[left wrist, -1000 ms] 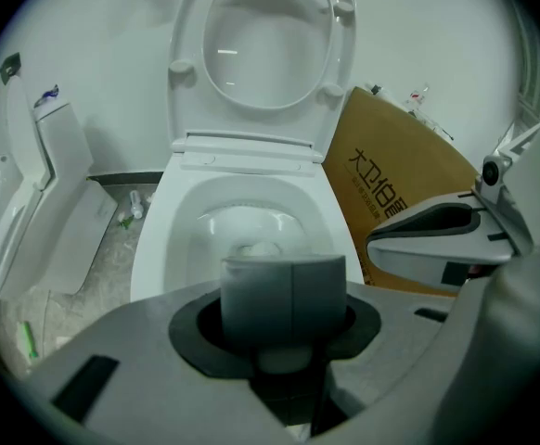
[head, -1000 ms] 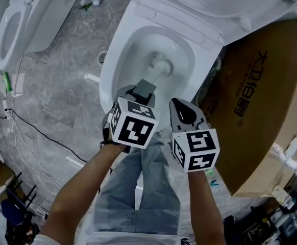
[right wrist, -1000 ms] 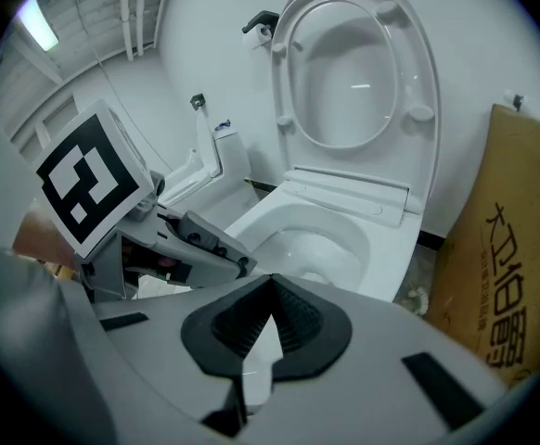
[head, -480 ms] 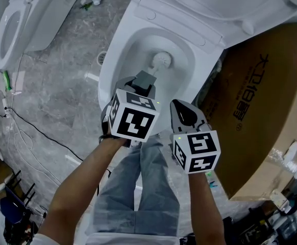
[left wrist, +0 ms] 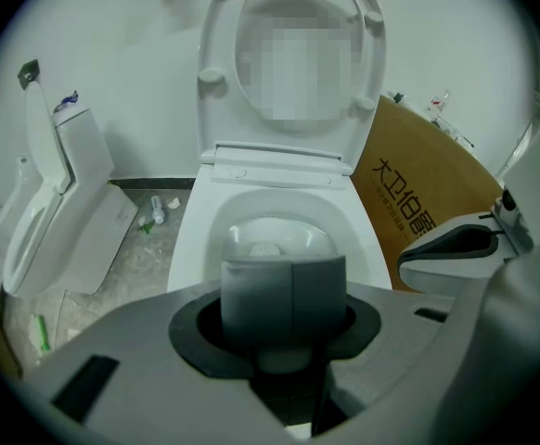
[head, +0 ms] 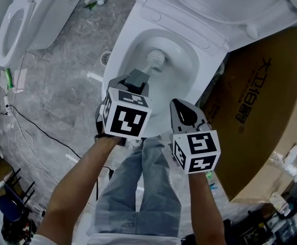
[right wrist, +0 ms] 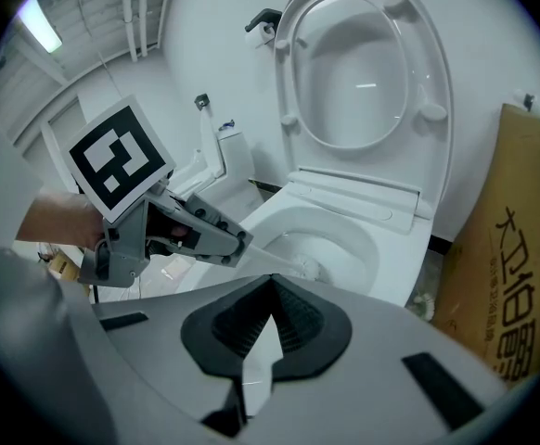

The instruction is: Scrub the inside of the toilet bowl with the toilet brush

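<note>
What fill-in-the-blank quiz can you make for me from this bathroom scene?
1. The left tool is shut on the ____ of the toilet brush.
2. The brush's head is ____ the toilet bowl.
3. The right tool is shut and holds ____.
4. The cardboard box stands beside the toilet, on the person's ____ side.

Missing words: handle; inside; nothing; right.

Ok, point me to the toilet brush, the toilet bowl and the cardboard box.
toilet brush point(head: 156, 58): head view, on the bristle head down in the bowl.
toilet bowl point(head: 121, 50): head view, on its white rim.
cardboard box point(head: 263, 131): head view, on its brown face.
</note>
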`<state>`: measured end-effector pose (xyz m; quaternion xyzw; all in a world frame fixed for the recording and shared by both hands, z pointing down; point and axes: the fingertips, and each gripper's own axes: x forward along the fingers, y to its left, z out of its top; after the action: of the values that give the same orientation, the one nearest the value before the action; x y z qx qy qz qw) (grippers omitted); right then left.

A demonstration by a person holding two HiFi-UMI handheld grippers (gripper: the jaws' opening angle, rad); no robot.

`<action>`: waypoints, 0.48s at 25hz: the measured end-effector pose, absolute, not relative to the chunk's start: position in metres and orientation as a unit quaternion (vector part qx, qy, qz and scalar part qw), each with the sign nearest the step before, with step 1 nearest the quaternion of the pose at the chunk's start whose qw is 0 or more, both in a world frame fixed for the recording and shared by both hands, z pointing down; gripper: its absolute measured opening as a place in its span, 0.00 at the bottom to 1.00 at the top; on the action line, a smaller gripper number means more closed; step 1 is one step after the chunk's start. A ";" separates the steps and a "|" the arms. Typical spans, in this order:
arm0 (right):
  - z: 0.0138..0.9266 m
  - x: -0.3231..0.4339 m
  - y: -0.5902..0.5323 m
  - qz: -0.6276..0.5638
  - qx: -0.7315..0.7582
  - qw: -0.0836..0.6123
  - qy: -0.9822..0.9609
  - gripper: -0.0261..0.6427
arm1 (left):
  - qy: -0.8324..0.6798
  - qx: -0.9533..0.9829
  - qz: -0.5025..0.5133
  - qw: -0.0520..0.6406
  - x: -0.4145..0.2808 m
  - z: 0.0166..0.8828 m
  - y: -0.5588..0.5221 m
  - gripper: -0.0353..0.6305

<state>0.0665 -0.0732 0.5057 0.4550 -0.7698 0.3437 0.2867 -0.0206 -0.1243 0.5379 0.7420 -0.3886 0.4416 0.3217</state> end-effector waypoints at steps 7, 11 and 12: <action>0.503 0.063 -0.071 0.343 0.459 0.284 -0.769 0.04 | -0.390 0.738 0.442 0.327 -0.030 0.543 -0.113 0.29; 0.506 0.062 -0.068 0.344 0.458 0.284 -0.769 0.04 | -0.384 0.738 0.447 0.329 -0.025 0.560 -0.096 0.29; 0.507 0.062 -0.067 0.346 0.458 0.285 -0.768 0.04 | -0.383 0.737 0.448 0.330 -0.023 0.565 -0.093 0.29</action>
<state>0.0618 -0.0675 0.5069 0.4576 -0.7681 0.3460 0.2846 -0.0228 -0.0930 0.5653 0.7372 -0.3833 0.4478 0.3302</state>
